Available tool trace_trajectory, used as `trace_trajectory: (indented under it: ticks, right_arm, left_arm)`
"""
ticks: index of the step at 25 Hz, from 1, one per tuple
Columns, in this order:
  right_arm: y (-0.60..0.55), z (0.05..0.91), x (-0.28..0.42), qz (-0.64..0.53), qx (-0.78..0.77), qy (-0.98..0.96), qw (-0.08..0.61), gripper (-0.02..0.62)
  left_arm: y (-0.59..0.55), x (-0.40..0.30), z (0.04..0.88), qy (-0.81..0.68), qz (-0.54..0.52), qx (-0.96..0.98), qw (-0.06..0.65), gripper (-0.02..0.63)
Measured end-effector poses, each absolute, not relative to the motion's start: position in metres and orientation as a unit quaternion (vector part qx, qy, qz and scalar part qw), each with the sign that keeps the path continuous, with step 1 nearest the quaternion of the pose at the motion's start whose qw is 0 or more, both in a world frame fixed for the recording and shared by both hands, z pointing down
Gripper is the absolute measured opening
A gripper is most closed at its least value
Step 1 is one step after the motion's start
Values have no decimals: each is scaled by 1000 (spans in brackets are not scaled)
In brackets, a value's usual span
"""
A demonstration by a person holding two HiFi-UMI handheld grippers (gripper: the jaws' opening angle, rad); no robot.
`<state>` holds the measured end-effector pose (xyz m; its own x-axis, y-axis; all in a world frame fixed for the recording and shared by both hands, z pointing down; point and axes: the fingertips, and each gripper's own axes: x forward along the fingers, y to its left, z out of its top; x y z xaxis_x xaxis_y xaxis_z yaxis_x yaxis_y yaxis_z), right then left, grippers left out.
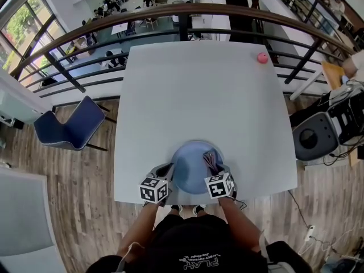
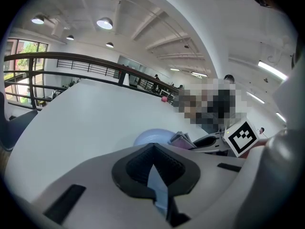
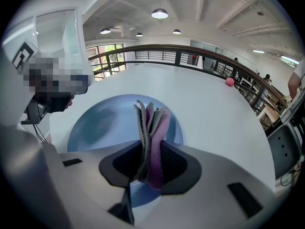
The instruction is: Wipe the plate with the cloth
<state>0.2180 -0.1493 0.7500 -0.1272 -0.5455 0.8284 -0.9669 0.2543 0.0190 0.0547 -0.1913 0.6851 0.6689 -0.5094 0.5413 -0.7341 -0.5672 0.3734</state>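
A light blue plate (image 1: pixel 190 169) lies at the near edge of the white table (image 1: pixel 193 95). My left gripper (image 1: pixel 166 171) is at the plate's left rim; in the left gripper view a thin blue edge of the plate (image 2: pixel 155 184) sits pinched between the shut jaws. My right gripper (image 1: pixel 214 164) is shut on a folded grey and pink cloth (image 3: pixel 151 128), which stands upright over the right part of the plate (image 3: pixel 102 123). From the left gripper view the cloth (image 2: pixel 183 140) shows just past the plate (image 2: pixel 151 136).
A small pink ball (image 1: pixel 262 57) rests near the table's far right corner. A blue chair (image 1: pixel 73 124) stands left of the table. A railing (image 1: pixel 187 16) runs behind it. A machine and cables (image 1: pixel 318 135) sit on the floor at right.
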Motion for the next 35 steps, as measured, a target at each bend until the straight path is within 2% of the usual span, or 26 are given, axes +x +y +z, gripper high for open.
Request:
trace_trajectory:
  ticks: [4, 12, 21, 35]
  right_arm:
    - [-154, 741, 215, 275, 547, -703, 362, 112]
    - [-177, 696, 190, 232, 541, -755, 288, 112]
    - [-214, 625, 169, 166, 545, -788, 231, 112]
    - [-256, 513, 189, 79, 588, -796, 116, 112]
  left_arm:
    - [-193, 59, 680, -361, 185, 866, 293, 12]
    - [-202, 48, 648, -385, 160, 867, 272, 12]
    - [-249, 39, 590, -410, 118, 879, 214, 12]
    - [-292, 36, 488, -414, 49, 900, 124, 12]
